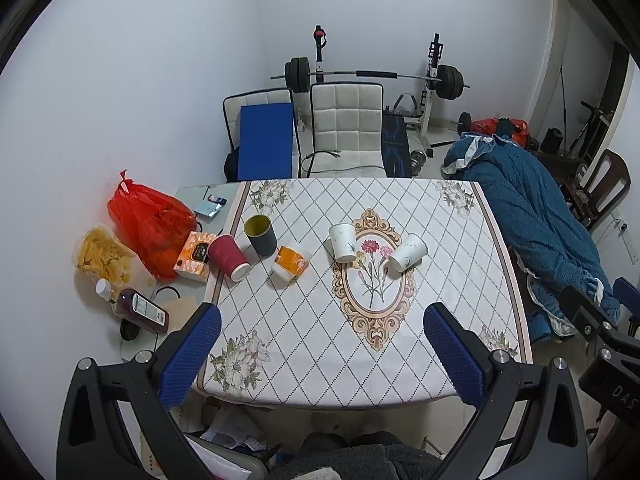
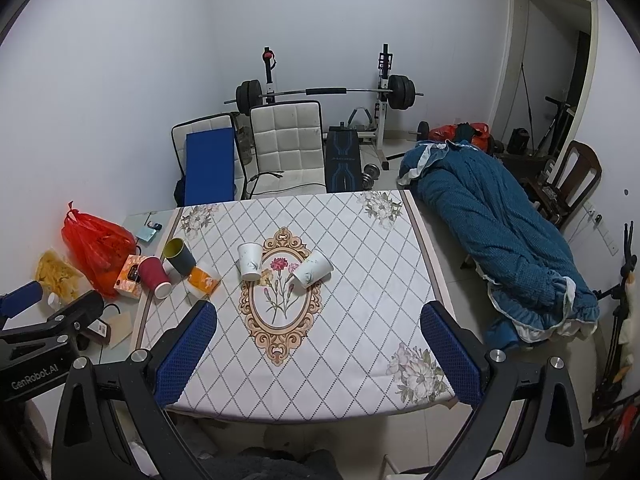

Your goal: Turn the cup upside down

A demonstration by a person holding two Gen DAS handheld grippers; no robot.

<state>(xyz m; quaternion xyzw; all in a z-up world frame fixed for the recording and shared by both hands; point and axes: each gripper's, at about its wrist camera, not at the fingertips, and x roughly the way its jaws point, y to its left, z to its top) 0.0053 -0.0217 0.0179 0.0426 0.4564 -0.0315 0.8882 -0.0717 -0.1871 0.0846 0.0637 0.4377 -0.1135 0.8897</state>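
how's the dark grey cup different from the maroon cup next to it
The dark grey cup stands mouth up, showing a yellow-green inside; the maroon cup is mouth down, white base on top. The grey one is smooth, the maroon one ribbed. Both stand near the tablecloth's left edge.

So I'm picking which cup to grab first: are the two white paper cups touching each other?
Apart. The left wrist view shows the left white paper cup and the right white paper cup separated by the tablecloth's carnation print.
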